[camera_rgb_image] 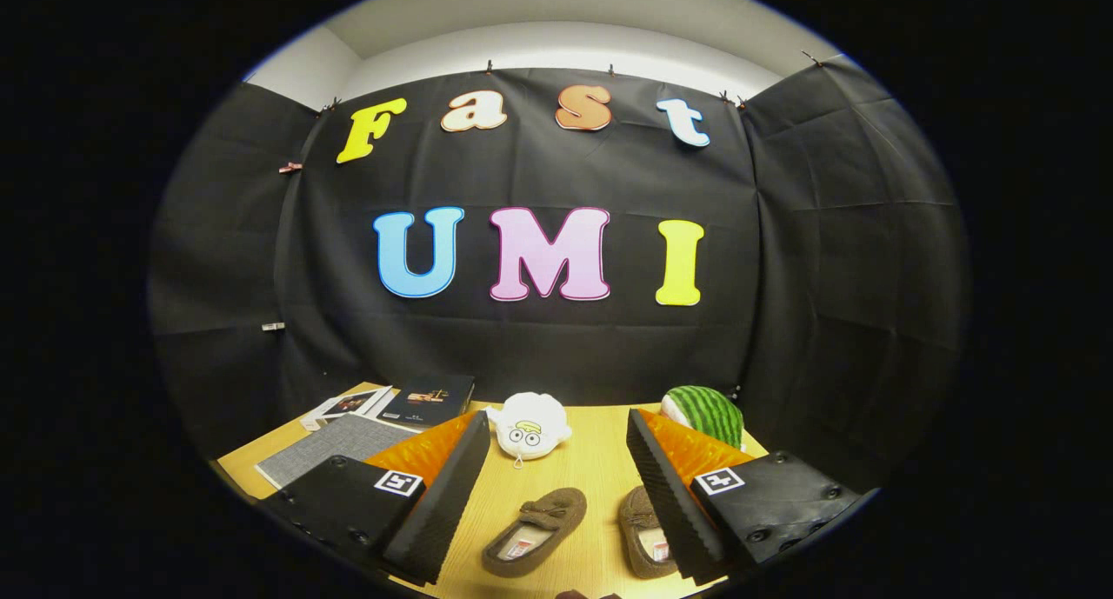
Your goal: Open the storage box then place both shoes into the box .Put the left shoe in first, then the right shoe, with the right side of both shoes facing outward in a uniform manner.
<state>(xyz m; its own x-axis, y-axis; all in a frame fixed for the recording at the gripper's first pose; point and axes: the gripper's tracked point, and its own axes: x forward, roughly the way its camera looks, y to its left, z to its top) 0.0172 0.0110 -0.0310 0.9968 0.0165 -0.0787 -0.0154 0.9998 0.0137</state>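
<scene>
Two brown fuzzy slippers lie on the wooden table [591, 469]. One slipper [535, 529] rests between my fingers, toe pointing away and to the right. The other slipper [645, 534] lies close to the right finger, which covers part of it. My gripper [556, 495] hovers above them, open, with nothing held. The left finger [448, 495] and right finger [669, 495] stand wide apart.
A white plush toy [529, 425] sits just beyond the slippers. A green striped watermelon toy [706, 415] is at the back right. A grey flat board [326, 447], a dark book [428, 401] and a picture card [348, 403] lie at the back left.
</scene>
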